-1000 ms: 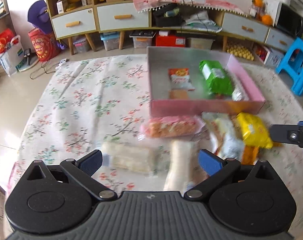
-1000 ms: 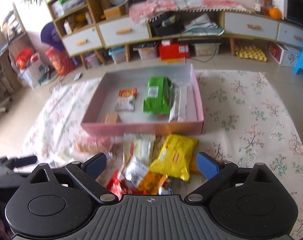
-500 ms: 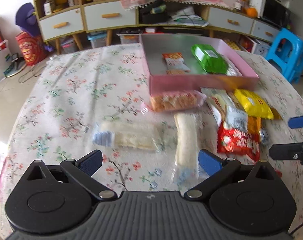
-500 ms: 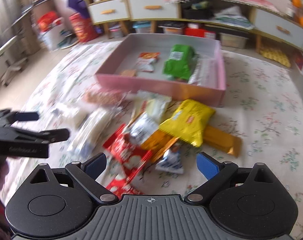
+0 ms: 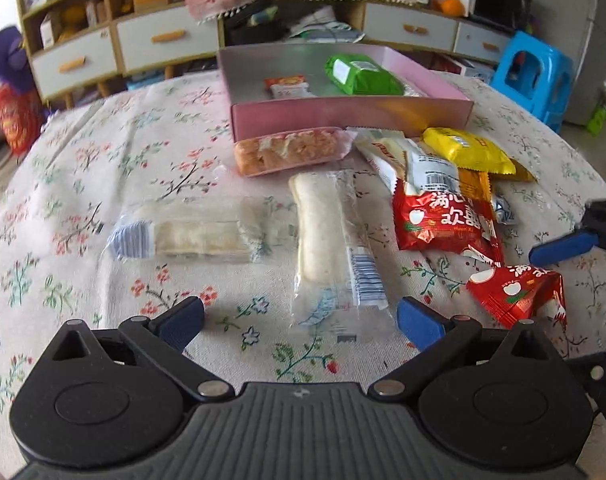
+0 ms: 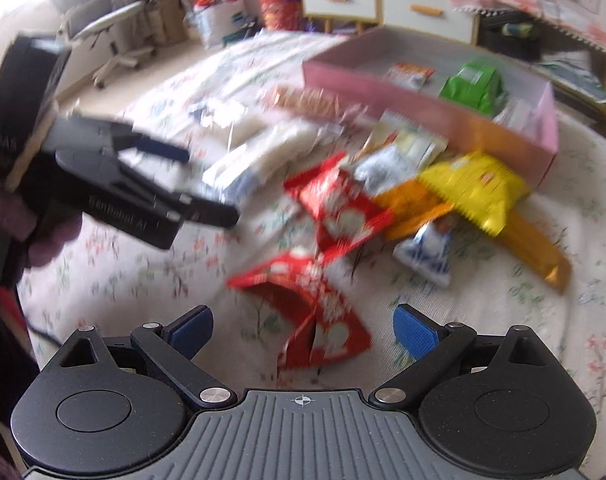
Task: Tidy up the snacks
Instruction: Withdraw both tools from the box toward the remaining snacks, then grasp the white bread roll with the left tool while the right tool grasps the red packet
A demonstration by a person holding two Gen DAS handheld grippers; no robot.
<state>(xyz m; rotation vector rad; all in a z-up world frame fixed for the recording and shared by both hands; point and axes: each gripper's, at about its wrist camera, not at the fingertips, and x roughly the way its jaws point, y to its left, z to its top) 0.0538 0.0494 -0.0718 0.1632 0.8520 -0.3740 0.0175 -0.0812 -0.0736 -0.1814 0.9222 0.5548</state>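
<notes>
A pink box [image 5: 351, 110] holds a green packet [image 5: 361, 76] and a small orange packet [image 5: 289, 86]. In front of it lie loose snacks: an orange cracker pack [image 5: 289, 152], two pale clear-wrapped rolls [image 5: 191, 234] [image 5: 329, 236], red packets [image 5: 441, 220] [image 5: 517, 294] and a yellow packet [image 5: 469, 152]. My left gripper [image 5: 299, 322] is open, just short of the upright roll. My right gripper [image 6: 303, 330] is open over a red packet [image 6: 315, 312]; the view is blurred.
The snacks lie on a round table with a floral cloth [image 5: 83, 168]. Beyond it stand a low cabinet with drawers [image 5: 163, 44] and a blue stool [image 5: 537, 76]. The left gripper's body [image 6: 115, 176] shows at the left of the right wrist view.
Both grippers have pulled back and dropped lower toward the table's near side. The right gripper has swung left, so the red packets now lie between its fingers. Both stay open.
</notes>
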